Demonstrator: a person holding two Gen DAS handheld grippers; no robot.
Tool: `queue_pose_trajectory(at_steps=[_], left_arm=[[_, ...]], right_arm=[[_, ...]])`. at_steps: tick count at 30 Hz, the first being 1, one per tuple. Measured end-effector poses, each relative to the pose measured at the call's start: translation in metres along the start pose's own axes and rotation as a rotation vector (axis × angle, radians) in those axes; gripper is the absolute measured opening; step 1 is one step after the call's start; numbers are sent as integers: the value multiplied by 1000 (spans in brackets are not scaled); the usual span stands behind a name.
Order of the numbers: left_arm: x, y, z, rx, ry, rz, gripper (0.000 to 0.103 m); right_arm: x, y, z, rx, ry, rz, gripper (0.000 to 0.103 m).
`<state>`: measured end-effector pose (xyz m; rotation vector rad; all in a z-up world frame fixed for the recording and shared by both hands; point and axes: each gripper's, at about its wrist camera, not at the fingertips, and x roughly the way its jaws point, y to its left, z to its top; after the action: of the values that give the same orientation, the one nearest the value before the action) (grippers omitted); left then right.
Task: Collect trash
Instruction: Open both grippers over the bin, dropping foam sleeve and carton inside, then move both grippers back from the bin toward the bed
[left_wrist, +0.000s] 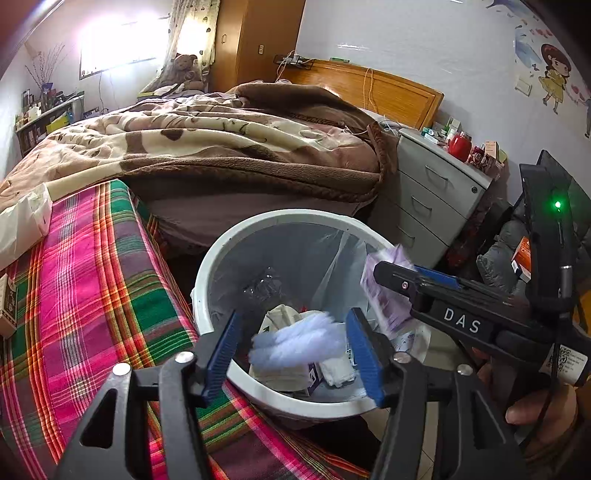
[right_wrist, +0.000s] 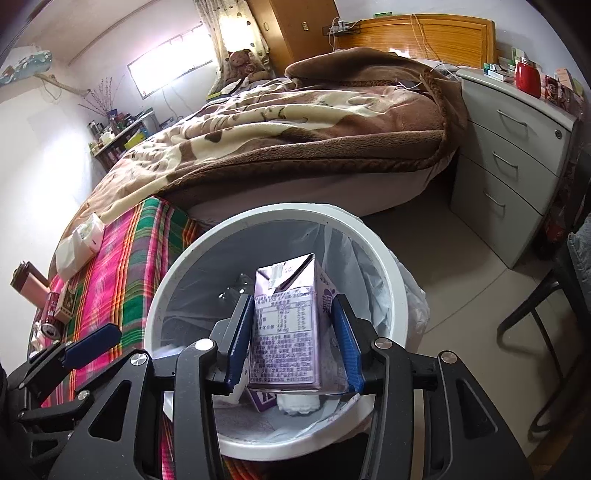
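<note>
Jaws of your left gripper (left_wrist: 291, 354) stand spread with nothing between them, above the near rim of the white bin (left_wrist: 280, 218); a blurred pale wad (left_wrist: 295, 343) shows over the rubbish inside that bin. Your right gripper (right_wrist: 293, 343) hangs over the same bin, its jaws pressed on both sides of a purple carton (right_wrist: 286, 325) held upright; beside the bin lies the plaid cover (left_wrist: 92, 280), with a red can (right_wrist: 51, 314) on it.

Plaid-covered surface (right_wrist: 122, 258) with white bag (right_wrist: 79, 243), red can (right_wrist: 51, 314), small box (right_wrist: 68, 301).
</note>
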<state>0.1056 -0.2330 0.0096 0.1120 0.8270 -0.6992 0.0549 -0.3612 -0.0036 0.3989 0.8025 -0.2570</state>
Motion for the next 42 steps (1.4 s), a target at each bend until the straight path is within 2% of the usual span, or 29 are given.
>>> queue_pose_trajectory(at_steps=[2,6,22,30,42], left_arm=[[-3,2,-1,-5,-5,5,72],[-10,8,-2,-18,-17,9,74],[-47,40,-13,-73,-93,72,74],[-67,64,-24,-98,-130,145,74],[-88,116,-43,-188,-149,237,75]], right_arm=[[-1,1,-1,-3,-2,8,55],[-2,4,0,-9,-9,1,61],[-12,37,-6,-86,-66,79,61],[-13,63,-9,-128,-101,146,61],[-6,108,-17,-195,-91,217,61]])
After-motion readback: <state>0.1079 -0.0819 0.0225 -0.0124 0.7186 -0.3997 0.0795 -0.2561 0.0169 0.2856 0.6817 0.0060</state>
